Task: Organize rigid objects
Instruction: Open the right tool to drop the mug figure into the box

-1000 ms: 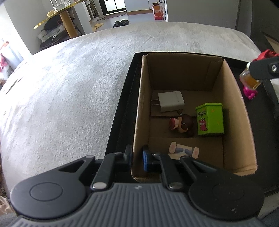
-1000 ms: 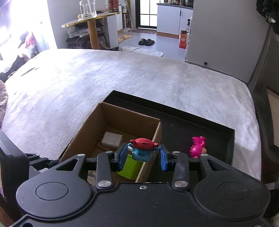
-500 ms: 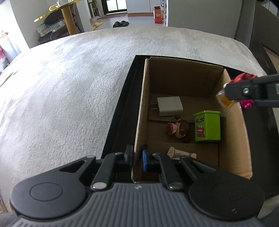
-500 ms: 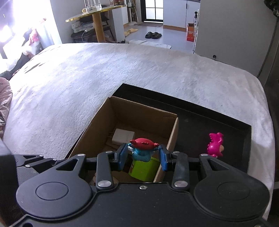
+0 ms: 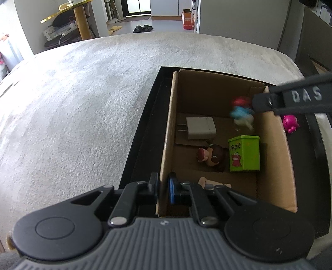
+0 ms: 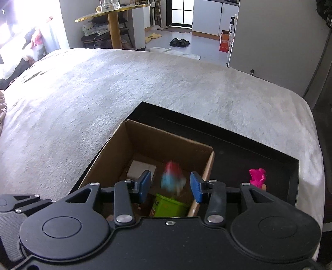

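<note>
Blurred red-blue figurine [image 6: 172, 176] (glossy) between spread right tool [image 6: 170, 187] pads.

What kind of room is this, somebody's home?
Most likely a lived-in home: slippers lie on the floor by a doorway, a gold-topped side table carries glassware, and a soft white blanket covers the work surface.
</note>
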`<state>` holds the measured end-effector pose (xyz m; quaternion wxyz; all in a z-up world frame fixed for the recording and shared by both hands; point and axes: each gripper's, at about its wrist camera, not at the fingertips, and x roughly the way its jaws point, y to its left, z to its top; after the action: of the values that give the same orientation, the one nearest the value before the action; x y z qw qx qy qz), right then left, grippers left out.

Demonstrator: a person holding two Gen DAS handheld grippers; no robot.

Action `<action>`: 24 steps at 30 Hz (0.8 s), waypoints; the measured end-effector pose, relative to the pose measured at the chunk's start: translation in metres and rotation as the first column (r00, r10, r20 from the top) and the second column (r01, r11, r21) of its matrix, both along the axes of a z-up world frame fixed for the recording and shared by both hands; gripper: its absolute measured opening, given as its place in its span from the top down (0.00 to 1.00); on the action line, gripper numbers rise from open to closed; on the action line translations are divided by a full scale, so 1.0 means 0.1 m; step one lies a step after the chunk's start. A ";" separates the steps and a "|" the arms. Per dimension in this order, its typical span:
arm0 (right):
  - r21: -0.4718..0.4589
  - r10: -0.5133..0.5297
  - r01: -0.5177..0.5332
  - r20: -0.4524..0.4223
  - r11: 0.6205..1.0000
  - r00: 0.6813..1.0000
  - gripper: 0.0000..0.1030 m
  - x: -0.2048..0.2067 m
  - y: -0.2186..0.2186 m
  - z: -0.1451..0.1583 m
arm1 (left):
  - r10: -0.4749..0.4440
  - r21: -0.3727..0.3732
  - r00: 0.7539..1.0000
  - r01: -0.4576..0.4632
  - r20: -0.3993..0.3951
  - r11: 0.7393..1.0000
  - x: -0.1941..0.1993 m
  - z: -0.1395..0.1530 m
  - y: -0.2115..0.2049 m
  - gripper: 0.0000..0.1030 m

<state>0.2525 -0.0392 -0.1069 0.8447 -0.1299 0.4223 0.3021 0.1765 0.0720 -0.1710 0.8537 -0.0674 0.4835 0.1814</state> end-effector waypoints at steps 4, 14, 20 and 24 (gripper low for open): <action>-0.010 -0.011 0.011 -0.011 1.000 1.000 0.58 -0.04 -0.12 -0.02 | -0.003 0.005 1.000 0.003 -0.002 1.000 0.00 0.00 -0.02 0.91; -0.009 -0.059 0.059 0.000 0.998 0.998 0.45 -0.15 -0.46 0.00 | -0.012 0.028 1.000 0.012 -0.015 1.000 0.01 0.01 -0.06 0.91; -0.006 -0.080 0.080 0.007 0.997 0.997 0.39 -0.15 -0.64 -0.06 | -0.013 0.030 0.999 0.015 -0.053 0.999 0.07 0.01 -0.06 0.91; 0.002 -0.099 0.099 -0.009 0.995 0.995 0.39 -0.12 -0.75 -0.13 | -0.014 0.032 0.997 0.017 -0.075 0.999 0.12 0.02 -0.04 0.91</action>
<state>0.2409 -0.1144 -0.1196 0.8570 -0.1065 0.4314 0.2611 0.1888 0.0677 -0.1689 0.8374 -0.0427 0.5125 0.1850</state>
